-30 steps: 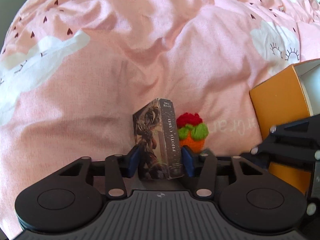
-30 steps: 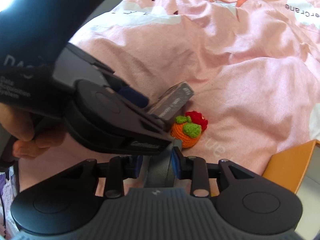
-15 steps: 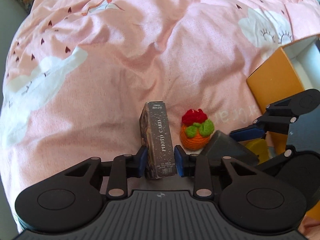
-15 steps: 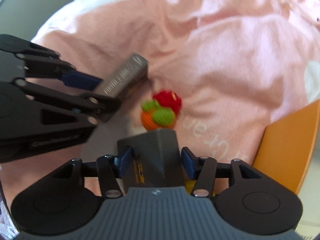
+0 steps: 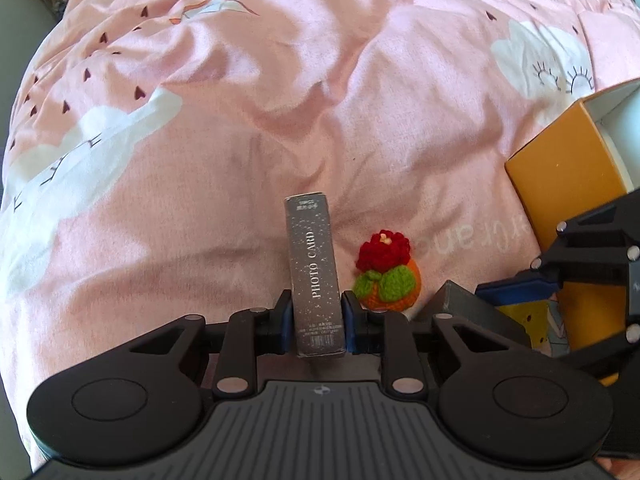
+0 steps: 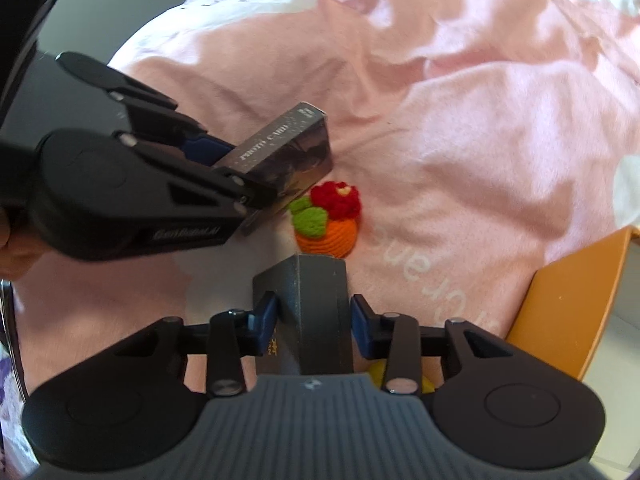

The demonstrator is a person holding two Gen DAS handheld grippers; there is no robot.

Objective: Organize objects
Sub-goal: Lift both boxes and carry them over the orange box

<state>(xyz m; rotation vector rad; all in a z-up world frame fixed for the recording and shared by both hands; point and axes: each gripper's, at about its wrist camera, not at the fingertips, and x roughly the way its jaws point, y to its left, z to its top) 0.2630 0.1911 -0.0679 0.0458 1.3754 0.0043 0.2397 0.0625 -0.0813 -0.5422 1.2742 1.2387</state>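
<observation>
A grey box marked PHOTO CARD (image 5: 312, 264) stands upright between the blue pads of my left gripper (image 5: 316, 312), whose jaws are closing and press on both its sides. From the right wrist view the same box (image 6: 288, 148) is lifted at a slant over the bed. My right gripper (image 6: 314, 320) is closing on a dark grey box (image 6: 316, 292), corner facing me, with the pads at its sides. A crocheted orange fruit with a red flower and green leaves (image 5: 386, 276) lies on the sheet between the two boxes.
A wrinkled pink bedsheet (image 5: 240, 120) with white clouds covers everything. An open orange cardboard box (image 5: 568, 168) stands at the right, close to the right gripper. A yellow item (image 6: 376, 372) shows under the right gripper's jaws. A hand holds the left gripper at the far left.
The left jaws have narrowed onto the photo card box, which now stands edge-on. The right jaws widened around the dark box, then closed in. The left gripper no longer overlaps the right view's centre.
</observation>
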